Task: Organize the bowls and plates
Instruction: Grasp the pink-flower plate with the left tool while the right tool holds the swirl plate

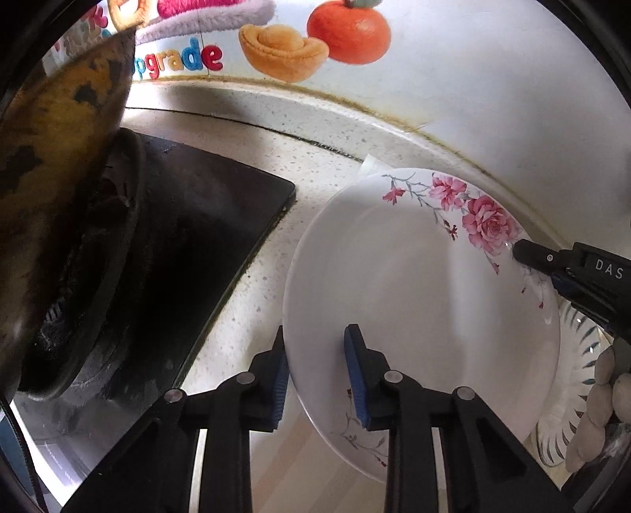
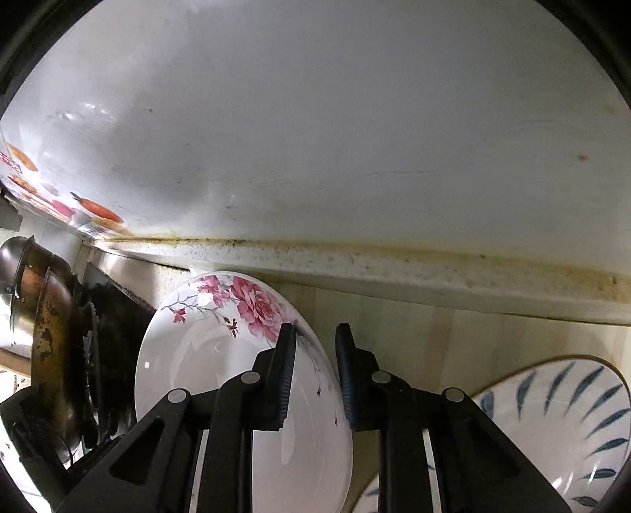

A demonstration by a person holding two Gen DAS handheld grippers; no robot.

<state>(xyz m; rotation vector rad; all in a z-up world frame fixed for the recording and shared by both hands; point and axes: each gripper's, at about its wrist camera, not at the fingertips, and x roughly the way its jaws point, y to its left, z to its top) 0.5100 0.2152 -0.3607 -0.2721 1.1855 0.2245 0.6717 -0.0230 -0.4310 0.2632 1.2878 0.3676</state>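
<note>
A white plate with pink roses [image 1: 418,292] is held tilted above the counter. My left gripper [image 1: 317,379] straddles its near rim, one blue pad under and one on top, with a gap showing. My right gripper [image 2: 315,375] straddles the opposite rim [image 2: 315,347] next to the roses; one of its fingers [image 1: 528,252] shows in the left wrist view on the far rim. The plate also shows in the right wrist view [image 2: 221,355]. A white bowl with teal leaf strokes [image 2: 572,414] sits to the right, and shows behind the plate [image 1: 575,355].
A black gas stove [image 1: 189,244] with a worn yellow-brown wok [image 1: 51,189] stands at the left. A speckled counter ledge [image 2: 394,264] meets the white wall behind. A wooden board [image 2: 453,339] lies under the dishes. The wall carries a printed picture of oranges [image 1: 347,31].
</note>
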